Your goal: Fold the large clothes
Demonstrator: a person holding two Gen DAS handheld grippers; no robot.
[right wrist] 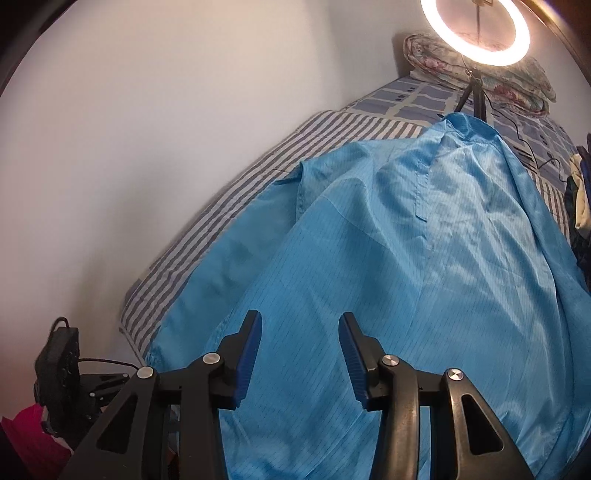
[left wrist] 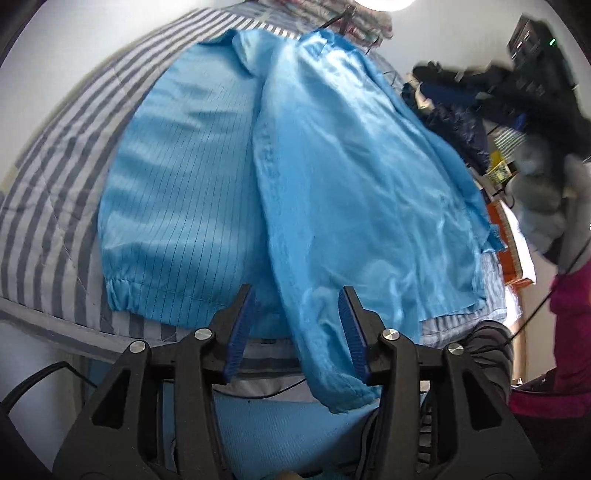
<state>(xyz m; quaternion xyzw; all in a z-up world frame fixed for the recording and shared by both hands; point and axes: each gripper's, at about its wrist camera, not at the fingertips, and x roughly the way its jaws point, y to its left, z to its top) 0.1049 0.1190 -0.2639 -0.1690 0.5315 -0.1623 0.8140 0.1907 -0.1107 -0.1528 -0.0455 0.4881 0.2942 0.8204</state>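
Nearest the left camera, the left gripper (left wrist: 299, 325) has its fingers (left wrist: 242, 328) apart, with a sleeve (left wrist: 332, 369) of the blue jacket (left wrist: 192, 192) lying loose between them, not pinched, and draped over the bed (left wrist: 55, 177) edge. Close to the right camera, the right gripper (right wrist: 299, 350) hovers over the jacket's lower part, fingers apart on nothing. Beyond them the jacket lies spread on the striped bed, one side already folded inward with its sleeve laid lengthwise, likely to narrow it for further folds. Farther off, a ring light (right wrist: 476, 33) stands by the collar (right wrist: 465, 125).
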